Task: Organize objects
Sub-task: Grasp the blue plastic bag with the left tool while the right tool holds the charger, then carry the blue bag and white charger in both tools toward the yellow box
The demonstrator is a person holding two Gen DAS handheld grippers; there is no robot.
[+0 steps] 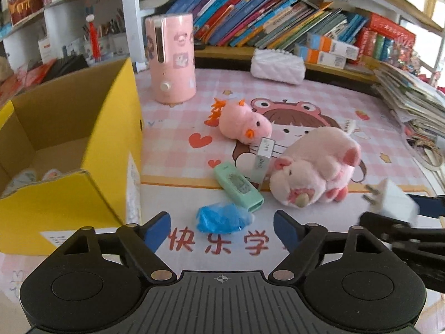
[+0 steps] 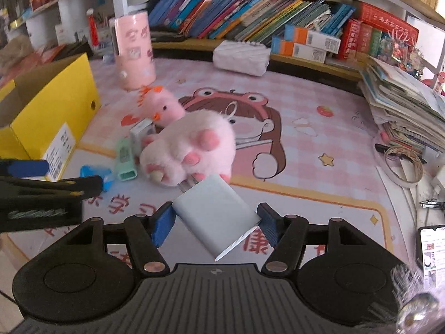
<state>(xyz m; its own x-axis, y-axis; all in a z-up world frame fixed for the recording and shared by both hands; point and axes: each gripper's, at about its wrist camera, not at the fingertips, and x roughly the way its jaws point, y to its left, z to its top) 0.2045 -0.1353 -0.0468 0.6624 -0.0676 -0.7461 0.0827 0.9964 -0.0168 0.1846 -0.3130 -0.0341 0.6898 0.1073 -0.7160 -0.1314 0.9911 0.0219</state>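
My right gripper (image 2: 214,220) is shut on a white plug charger (image 2: 215,213) and holds it above the pink desk mat; the charger also shows in the left wrist view (image 1: 392,199) at the right edge. My left gripper (image 1: 222,229) is open and empty, just short of a crumpled blue plastic piece (image 1: 222,218). Beyond it lie a mint green case (image 1: 239,186), a small pale box (image 1: 262,158), a pink pig plush (image 1: 314,169) and a pink chick plush (image 1: 242,121). An open yellow box (image 1: 69,144) stands at the left.
A pink cylindrical humidifier (image 1: 172,58) and a white quilted pouch (image 1: 278,65) stand at the back of the mat (image 1: 319,97). Shelves of books (image 1: 264,19) run behind. A paper stack (image 2: 403,105), tape roll (image 2: 403,164) and phone (image 2: 431,250) lie at the right.
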